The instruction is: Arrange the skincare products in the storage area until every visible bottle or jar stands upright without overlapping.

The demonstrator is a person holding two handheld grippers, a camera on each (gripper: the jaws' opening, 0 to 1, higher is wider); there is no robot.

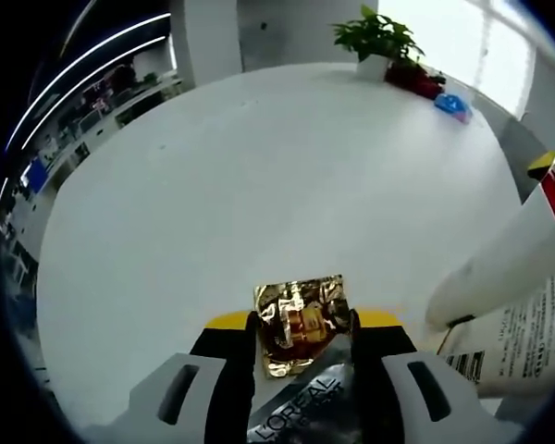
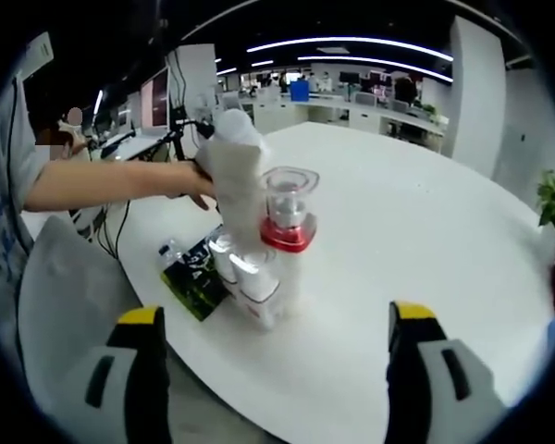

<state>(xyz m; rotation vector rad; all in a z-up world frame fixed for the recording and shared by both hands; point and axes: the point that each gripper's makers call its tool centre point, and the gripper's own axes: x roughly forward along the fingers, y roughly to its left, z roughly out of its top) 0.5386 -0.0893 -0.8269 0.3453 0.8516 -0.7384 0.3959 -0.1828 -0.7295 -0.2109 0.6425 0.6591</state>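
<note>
Foil, crinkled and gold with a dark red print, covers the top of a sachet (image 1: 301, 324) that the left gripper (image 1: 302, 344) pinches between its two black jaws; lower down the sachet turns glossy dark and carries pale lettering. In the left gripper view it is held above the near edge of the worktop (image 1: 259, 166), a broad, smooth white round surface. To the right of that view lean a matte white tube (image 1: 509, 264) and a white printed pack (image 1: 527, 338) with a barcode and fine text. At the far edge of the worktop stand a leafy green plant in a white pot (image 1: 377, 42), some red items (image 1: 421, 81) and a small blue object (image 1: 453, 105).

The right gripper (image 2: 277, 356) has its jaws spread wide, yellow-tipped and grey-bodied, with nothing between them. Ahead of it, near the worktop's near edge, the skincare products cluster closely: a clear faceted bottle with a red collar (image 2: 289, 215) stands upright, two squat white jars (image 2: 250, 277) sit in front of it, and a tall white tube (image 2: 236, 166) rises behind. A flat dark green-and-black packet (image 2: 196, 277) lies at the edge beside them. A person's bare forearm and hand (image 2: 192, 183) reach in from the left and touch the tall tube.
</note>
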